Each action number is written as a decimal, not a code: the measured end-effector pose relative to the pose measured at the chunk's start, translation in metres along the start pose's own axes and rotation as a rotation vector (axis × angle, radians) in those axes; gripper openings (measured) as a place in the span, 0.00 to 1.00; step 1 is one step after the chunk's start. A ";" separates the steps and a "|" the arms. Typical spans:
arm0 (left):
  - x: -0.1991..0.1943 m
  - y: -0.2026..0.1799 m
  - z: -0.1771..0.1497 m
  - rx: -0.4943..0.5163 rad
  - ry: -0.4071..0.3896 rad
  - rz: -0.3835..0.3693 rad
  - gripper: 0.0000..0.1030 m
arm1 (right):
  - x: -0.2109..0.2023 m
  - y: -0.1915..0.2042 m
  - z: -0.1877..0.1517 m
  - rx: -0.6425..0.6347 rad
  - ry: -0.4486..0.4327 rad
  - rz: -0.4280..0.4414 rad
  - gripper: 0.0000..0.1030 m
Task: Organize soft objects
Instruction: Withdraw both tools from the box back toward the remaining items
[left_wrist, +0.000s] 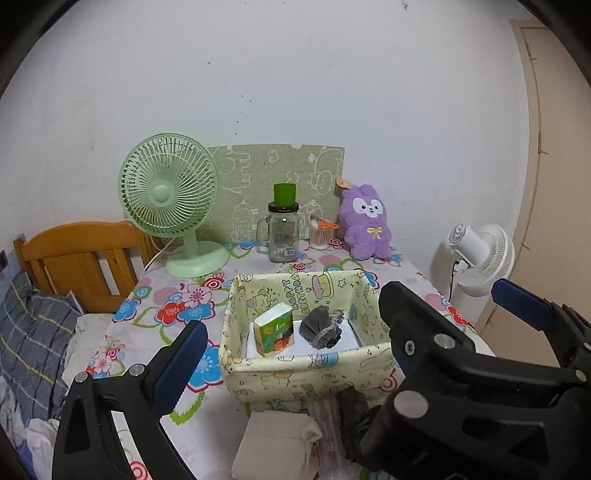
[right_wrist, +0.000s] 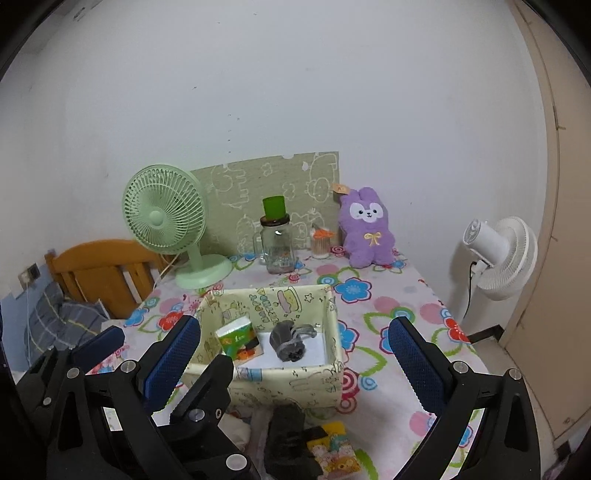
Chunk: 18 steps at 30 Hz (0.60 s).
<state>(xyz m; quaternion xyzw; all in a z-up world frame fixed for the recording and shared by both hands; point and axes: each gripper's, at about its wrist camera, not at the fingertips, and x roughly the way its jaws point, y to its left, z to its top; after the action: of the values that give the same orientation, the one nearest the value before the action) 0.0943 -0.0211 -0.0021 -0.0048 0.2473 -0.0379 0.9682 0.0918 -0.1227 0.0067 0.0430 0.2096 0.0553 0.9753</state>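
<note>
A yellow cartoon-print fabric basket (left_wrist: 295, 376) (right_wrist: 295, 380) stands mid-table. Inside it a green-and-white tissue pack (left_wrist: 275, 330) (right_wrist: 238, 338) leans beside a grey rolled cloth bundle (left_wrist: 320, 326) (right_wrist: 287, 343). Before the basket lie a beige cloth pouch (left_wrist: 275, 443), a dark cloth (left_wrist: 354, 410) (right_wrist: 286, 439) and a yellow cartoon packet (right_wrist: 334, 454). A purple plush rabbit (left_wrist: 365, 221) (right_wrist: 367, 229) sits at the back. My left gripper (left_wrist: 295, 334) and right gripper (right_wrist: 294, 323) hover open and empty just short of the basket, side by side and overlapping.
At the back stand a green desk fan (left_wrist: 170, 199), a glass jar mug (left_wrist: 282, 236) with a green cup on top, and a cotton-swab jar (left_wrist: 319, 236). A white fan (right_wrist: 498, 251) stands off the table's right edge. A wooden headboard (left_wrist: 81, 258) and bedding are on the left.
</note>
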 end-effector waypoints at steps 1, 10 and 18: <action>-0.002 0.000 -0.001 0.000 -0.002 0.005 0.98 | -0.001 0.000 -0.001 -0.001 0.001 0.004 1.00; -0.014 0.002 -0.018 -0.019 0.000 0.024 0.98 | -0.010 0.007 -0.015 -0.056 0.026 0.066 1.00; -0.016 -0.001 -0.031 -0.023 0.012 0.035 0.98 | -0.014 0.007 -0.026 -0.085 0.049 0.032 1.00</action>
<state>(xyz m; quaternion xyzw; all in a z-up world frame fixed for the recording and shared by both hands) 0.0653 -0.0208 -0.0218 -0.0113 0.2538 -0.0179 0.9670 0.0676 -0.1156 -0.0104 0.0038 0.2300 0.0805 0.9698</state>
